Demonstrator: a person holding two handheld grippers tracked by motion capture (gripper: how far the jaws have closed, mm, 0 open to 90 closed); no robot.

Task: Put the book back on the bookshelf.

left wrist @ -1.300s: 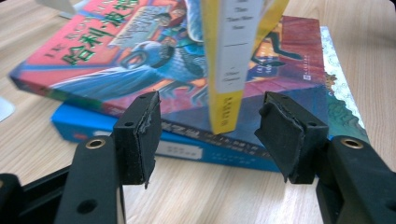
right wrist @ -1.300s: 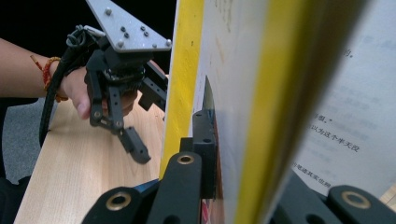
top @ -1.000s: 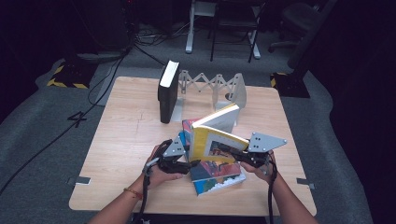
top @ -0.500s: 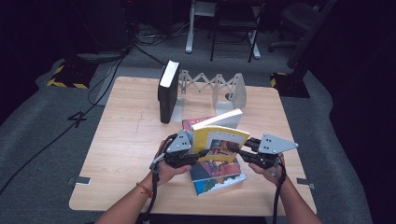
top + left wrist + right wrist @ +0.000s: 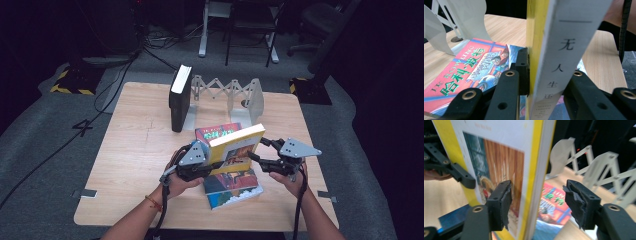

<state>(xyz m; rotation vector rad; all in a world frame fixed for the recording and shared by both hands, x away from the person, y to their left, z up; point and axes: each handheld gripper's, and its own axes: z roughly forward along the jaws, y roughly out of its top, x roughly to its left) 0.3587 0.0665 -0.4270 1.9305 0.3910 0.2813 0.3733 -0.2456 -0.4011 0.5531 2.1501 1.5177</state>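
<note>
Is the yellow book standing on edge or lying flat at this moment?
On edge. The yellow book is raised above the flat red book, spine clamped in the left tongs; the right tongs straddle it, open.

High view: fixed above, facing forward and down over the whole tabletop (image 5: 130,150). Gripper views: riding close, looking along black jaws from opposite sides at the shared yellow-edged book (image 5: 235,145), red book (image 5: 466,72) and white folding rack (image 5: 604,170) behind.

The yellow book (image 5: 541,50) is cut off by the top edge in both gripper views, much of the red book (image 5: 220,133) beneath is hidden by it, and its small cover print cannot be read.
</note>
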